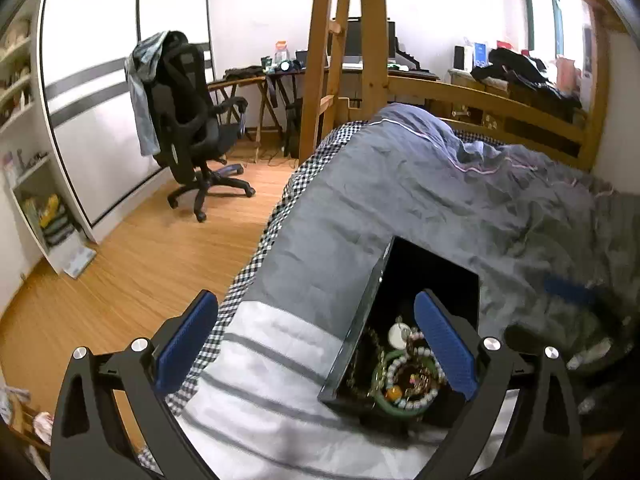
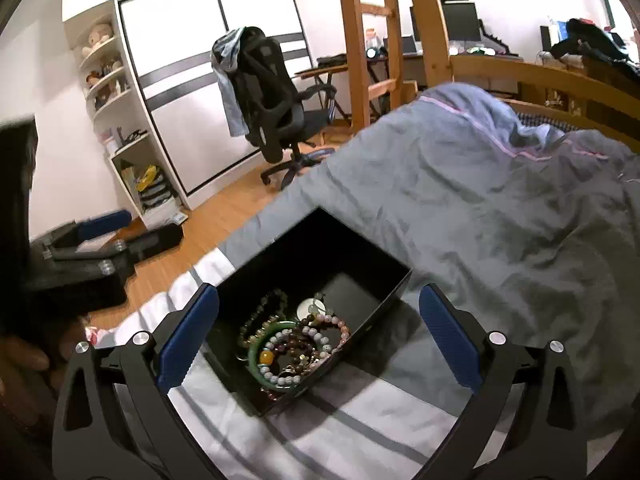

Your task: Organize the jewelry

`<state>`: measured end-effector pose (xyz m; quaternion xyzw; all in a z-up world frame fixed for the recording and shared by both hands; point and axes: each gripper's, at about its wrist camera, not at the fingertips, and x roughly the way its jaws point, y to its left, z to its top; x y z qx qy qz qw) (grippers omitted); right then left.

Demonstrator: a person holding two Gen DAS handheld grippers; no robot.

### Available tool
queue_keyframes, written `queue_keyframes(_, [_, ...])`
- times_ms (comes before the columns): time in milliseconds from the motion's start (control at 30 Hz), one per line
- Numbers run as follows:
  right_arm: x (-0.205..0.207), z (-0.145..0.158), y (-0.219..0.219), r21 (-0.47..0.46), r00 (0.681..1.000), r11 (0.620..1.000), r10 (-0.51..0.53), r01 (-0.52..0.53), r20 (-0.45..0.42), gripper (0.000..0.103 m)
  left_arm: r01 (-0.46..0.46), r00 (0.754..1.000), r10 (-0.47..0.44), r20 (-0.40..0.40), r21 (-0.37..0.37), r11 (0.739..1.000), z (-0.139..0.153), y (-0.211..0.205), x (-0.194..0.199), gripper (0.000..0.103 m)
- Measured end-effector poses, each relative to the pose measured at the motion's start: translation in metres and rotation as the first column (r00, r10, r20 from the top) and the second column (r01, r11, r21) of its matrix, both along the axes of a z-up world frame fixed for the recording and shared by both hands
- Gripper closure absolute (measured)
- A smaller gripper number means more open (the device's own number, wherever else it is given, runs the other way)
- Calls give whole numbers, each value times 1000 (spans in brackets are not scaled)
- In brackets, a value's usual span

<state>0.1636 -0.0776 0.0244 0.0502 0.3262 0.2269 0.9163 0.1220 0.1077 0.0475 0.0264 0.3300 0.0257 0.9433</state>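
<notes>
the right hand-held gripper (image 2: 319, 336) is wide open and holds nothing, hovering over the black box (image 2: 372, 256) of bracelets (image 2: 294, 346) on the bed (image 2: 500, 208). the left hand-held gripper (image 1: 316, 342), also wide open, hangs just left of the box.

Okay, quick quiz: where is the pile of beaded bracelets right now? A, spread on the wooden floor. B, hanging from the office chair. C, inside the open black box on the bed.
C: the beaded bracelets lie heaped inside the open black box, which sits on the bed's grey duvet.
</notes>
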Motion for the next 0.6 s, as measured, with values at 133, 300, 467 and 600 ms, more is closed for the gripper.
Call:
queue_keyframes(133, [-19, 20, -4, -26, 1000, 1000, -11, 11, -1, 4, 23, 1000, -23, -10, 53, 998, 5, -6, -22, 6])
queue_keyframes(300, [-57, 31, -16, -54, 1000, 998, -25, 24, -9, 4, 41, 999, -39, -32, 74, 996, 11, -12, -49, 6])
queue_keyframes(467, [-87, 33, -27, -62, 1000, 998, -29, 28, -7, 4, 58, 997, -52, -62, 96, 994, 5, -21, -85, 6])
queue_keyframes(600, [-103, 29, -35, -59, 1000, 998, -30, 29, -8, 4, 60, 997, -51, -63, 157, 986, -4, -27, -108, 6])
